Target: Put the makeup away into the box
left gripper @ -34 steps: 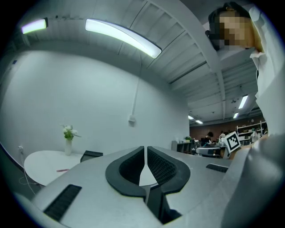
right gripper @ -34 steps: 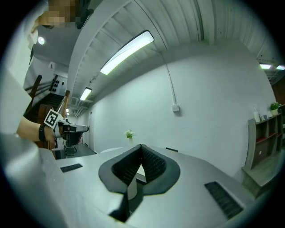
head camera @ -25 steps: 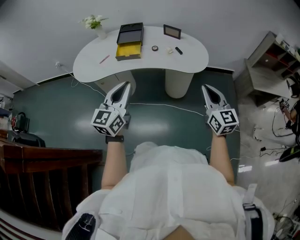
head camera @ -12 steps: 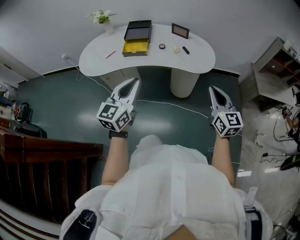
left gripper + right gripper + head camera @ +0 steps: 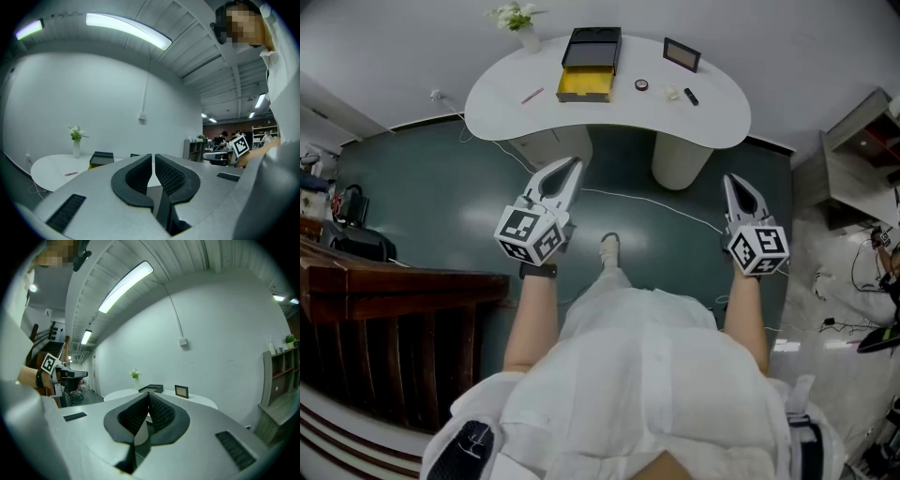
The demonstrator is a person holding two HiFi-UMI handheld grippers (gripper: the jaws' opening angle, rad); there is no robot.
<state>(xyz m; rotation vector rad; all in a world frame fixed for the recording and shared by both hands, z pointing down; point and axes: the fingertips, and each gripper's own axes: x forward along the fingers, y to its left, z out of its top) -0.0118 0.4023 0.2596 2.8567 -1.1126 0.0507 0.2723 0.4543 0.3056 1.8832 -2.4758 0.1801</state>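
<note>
Since the earlier frame the white table [image 5: 609, 117] sits closer and further right in the head view, and a shoe [image 5: 607, 246] now shows on the dark floor between the two arms. The left gripper [image 5: 572, 165] and the right gripper [image 5: 734, 180] are both held out level over the floor, short of the table and touching nothing.

On the table, the box [image 5: 589, 64] stands open, its black lid behind a yellow tray. The makeup lies outside it: a pink pencil [image 5: 532, 96] to its left, and a round compact [image 5: 641, 84], a small white piece [image 5: 672, 93] and a black stick [image 5: 691, 97] to its right. A framed mirror [image 5: 682, 54] stands behind those, and a vase of flowers [image 5: 523, 23] is at the far left edge.

In the left gripper view the jaws are drawn together to a thin slit with nothing between them; the vase, box and pencil show beyond them.

In the right gripper view the jaws are pressed together and empty, with the box and mirror straight ahead past their tips.
</note>
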